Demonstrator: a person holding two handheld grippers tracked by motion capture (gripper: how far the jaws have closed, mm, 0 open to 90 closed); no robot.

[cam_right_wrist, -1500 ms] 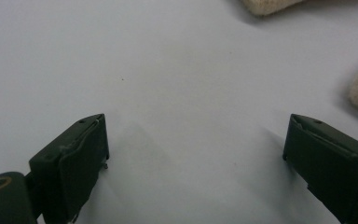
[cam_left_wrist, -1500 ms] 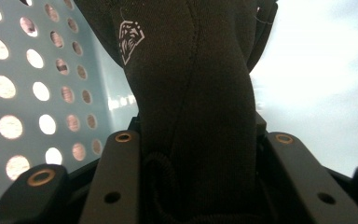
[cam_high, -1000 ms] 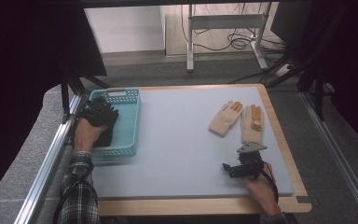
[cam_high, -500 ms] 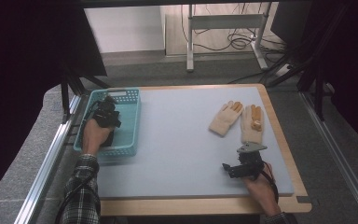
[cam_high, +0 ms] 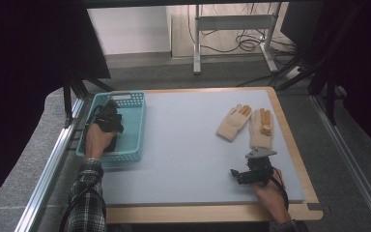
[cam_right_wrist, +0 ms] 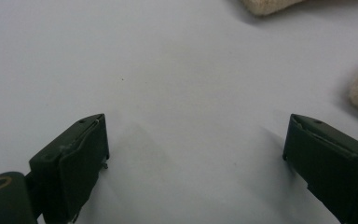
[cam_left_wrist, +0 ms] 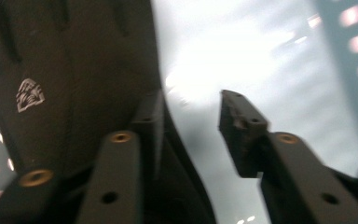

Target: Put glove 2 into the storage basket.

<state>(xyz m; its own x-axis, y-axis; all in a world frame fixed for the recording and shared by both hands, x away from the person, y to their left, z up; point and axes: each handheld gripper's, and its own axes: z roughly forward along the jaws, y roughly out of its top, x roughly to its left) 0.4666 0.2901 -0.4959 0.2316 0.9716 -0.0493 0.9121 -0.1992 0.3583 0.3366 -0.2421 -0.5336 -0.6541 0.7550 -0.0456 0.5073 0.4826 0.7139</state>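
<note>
We are working our left gripper (cam_high: pixel 110 117) inside the blue basket (cam_high: pixel 134 126), where a black glove (cam_left_wrist: pixel 51 79) is lying. Its jaws, having just been opening, are standing part-spread, one against the glove's edge, nothing pinched. Next we likely need to re-close on the fabric. Our right gripper (cam_high: pixel 251 170) is resting wide open near two tan gloves (cam_high: pixel 249 124).
</note>
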